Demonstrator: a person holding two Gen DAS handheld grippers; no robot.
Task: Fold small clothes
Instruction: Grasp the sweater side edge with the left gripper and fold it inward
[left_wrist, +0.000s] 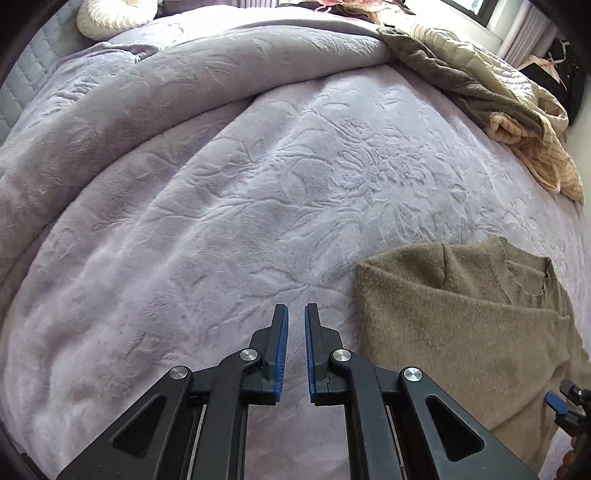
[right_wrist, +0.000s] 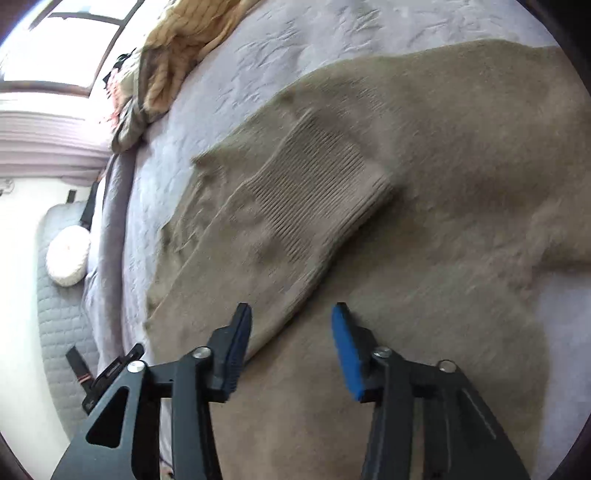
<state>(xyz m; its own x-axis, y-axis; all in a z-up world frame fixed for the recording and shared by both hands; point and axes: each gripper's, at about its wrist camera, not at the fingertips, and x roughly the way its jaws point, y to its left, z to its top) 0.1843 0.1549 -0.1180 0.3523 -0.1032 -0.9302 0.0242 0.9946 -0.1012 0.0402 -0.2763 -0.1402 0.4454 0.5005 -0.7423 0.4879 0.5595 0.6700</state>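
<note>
A tan knit sweater (left_wrist: 461, 325) lies partly folded on the lilac bedspread (left_wrist: 258, 184), at the lower right in the left wrist view. My left gripper (left_wrist: 296, 314) hovers over bare bedspread just left of the sweater, its jaws a narrow gap apart and empty. In the right wrist view the sweater (right_wrist: 406, 184) fills most of the frame, with a ribbed cuff (right_wrist: 314, 192) of a sleeve folded across the body. My right gripper (right_wrist: 291, 314) is open and empty just above the sweater, near the sleeve. It also shows at the right edge of the left wrist view (left_wrist: 565, 406).
A rolled lilac duvet (left_wrist: 129, 92) lies along the bed's far side. A crumpled beige and grey blanket (left_wrist: 498, 103) sits at the far right corner. A white round cushion (right_wrist: 68, 254) rests by the quilted headboard (right_wrist: 59, 332). The bedspread (right_wrist: 221, 74) continues beyond the sweater.
</note>
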